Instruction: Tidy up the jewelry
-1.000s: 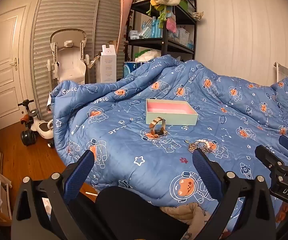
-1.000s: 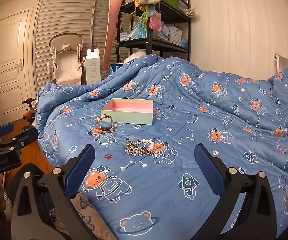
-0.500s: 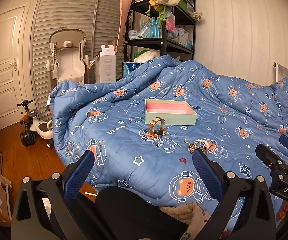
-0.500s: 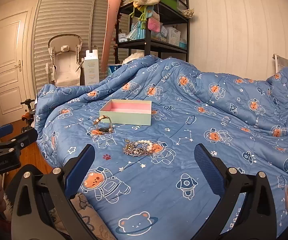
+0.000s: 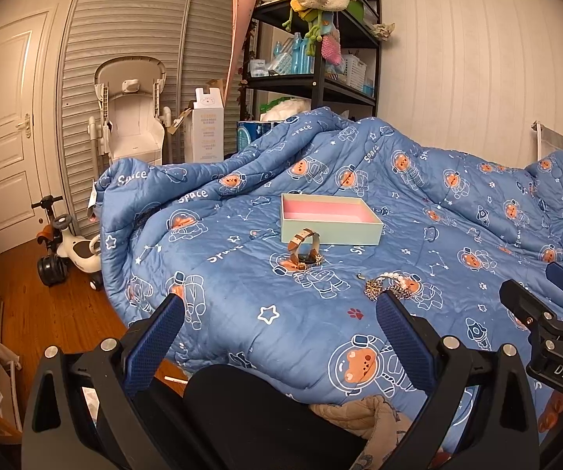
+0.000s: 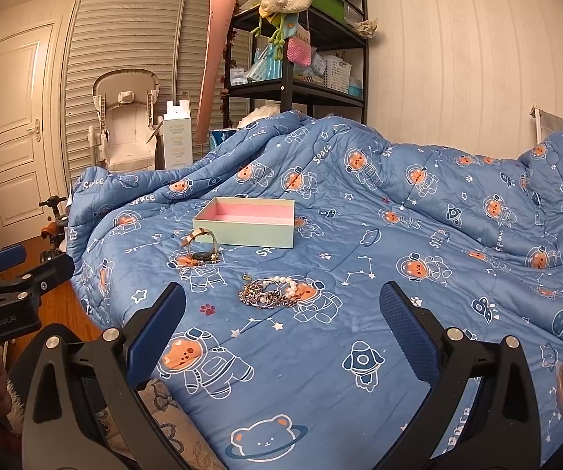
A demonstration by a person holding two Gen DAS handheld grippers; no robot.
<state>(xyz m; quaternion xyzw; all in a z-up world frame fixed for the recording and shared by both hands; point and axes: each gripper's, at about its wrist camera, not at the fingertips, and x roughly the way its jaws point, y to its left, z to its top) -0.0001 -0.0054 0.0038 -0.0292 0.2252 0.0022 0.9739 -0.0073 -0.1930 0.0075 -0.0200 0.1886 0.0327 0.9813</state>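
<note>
A shallow mint-green box (image 5: 330, 222) (image 6: 247, 223) with a pink inside lies open and empty on the blue quilt. In front of it rests a watch (image 5: 304, 249) (image 6: 201, 248) with a tan strap. Nearer me, a tangle of chains and a pearl bracelet (image 5: 389, 286) (image 6: 271, 293) lies on the quilt. My left gripper (image 5: 279, 311) is open and holds nothing, short of the bed's near edge. My right gripper (image 6: 281, 305) is open too, hovering just short of the jewelry pile. Each gripper appears at the edge of the other's view.
The quilt (image 6: 418, 243) rises in folds at the back and right. A black shelf unit (image 5: 320, 58) stands behind the bed. A high chair (image 5: 130, 117), a white carton (image 5: 207, 129) and a ride-on toy (image 5: 68, 250) sit on the wooden floor at left.
Both views have shifted slightly; the box, watch and jewelry pile sit a little lower and nearer in the right wrist view. Both grippers stay open.
</note>
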